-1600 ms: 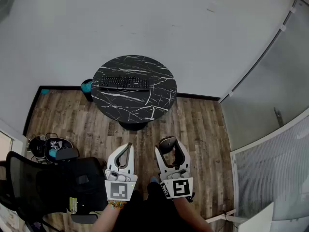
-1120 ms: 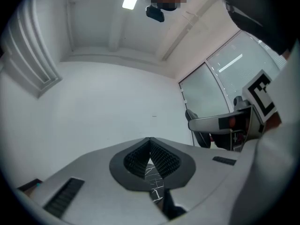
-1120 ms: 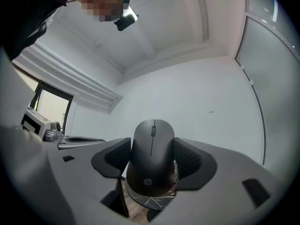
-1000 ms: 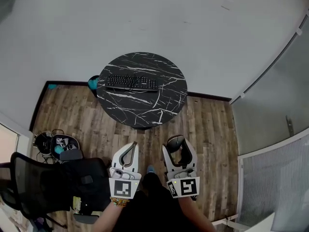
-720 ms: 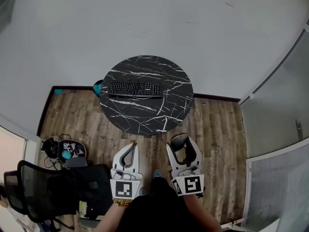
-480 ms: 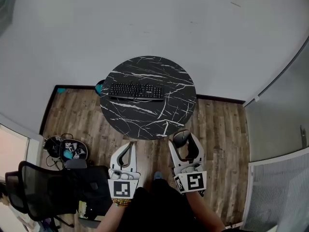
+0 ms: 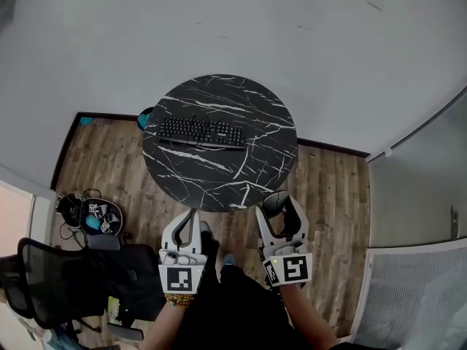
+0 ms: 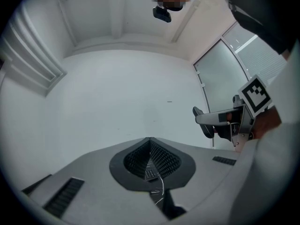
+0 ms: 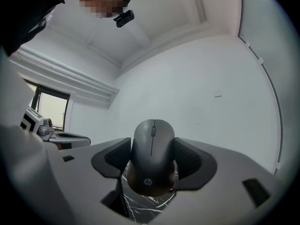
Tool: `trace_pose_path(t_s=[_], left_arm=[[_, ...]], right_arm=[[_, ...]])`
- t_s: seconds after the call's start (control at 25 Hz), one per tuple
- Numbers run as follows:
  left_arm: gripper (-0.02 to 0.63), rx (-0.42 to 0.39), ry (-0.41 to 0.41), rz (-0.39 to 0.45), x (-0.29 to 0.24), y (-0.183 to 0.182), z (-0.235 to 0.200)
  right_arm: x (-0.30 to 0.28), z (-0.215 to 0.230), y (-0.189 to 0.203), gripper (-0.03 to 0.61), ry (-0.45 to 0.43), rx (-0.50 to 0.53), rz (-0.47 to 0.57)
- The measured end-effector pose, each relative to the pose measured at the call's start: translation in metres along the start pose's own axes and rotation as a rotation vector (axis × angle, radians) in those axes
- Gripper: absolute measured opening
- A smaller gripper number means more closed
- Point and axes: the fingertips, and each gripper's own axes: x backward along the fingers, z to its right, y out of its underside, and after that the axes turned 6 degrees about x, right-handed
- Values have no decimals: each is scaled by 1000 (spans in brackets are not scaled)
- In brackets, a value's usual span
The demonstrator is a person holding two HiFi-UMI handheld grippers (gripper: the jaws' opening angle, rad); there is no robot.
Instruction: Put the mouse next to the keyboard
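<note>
My right gripper (image 7: pixel 279 207) is clamped on the mouse (image 9: pixel 152 154), just off the near edge of the table (image 7: pixel 252 170). The keyboard (image 7: pixel 201 132) lies ahead and leftward, long axis crosswise, its right end nearest me. My left gripper (image 7: pixel 192 217) is closed and empty.

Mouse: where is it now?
The dark grey computer mouse is clamped in the right tool, at the near right edge of the round black marble table in the head view; the black keyboard lies apart on the table's far left.
</note>
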Motion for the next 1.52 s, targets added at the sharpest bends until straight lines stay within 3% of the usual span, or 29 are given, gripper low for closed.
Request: trace_pose_path(t_s=[0.32,0.6,0.88,1.12,1.36,1.52], left_arm=[[9,54,58,-4,-78,4,-27],[9,53,86,91,-136,-26,-80],[9,84,102,99,-161,-22,-118],[9,50,134,97,-182,-20,-141],[9,-38,168,100,-187,-20,-149],[9,37,119,44,-192,-6,-161]], right_arm=[[-52,25,5,284,56,40,-52],[-119,36,-11,284,90,90,-44],[-168,36,-23,284,117,167,-67],[-197,44,-24,284,162,165,-66],[-215,68,-12,284,211,158,-82],[-231,85,-4,284,221,166,-85]])
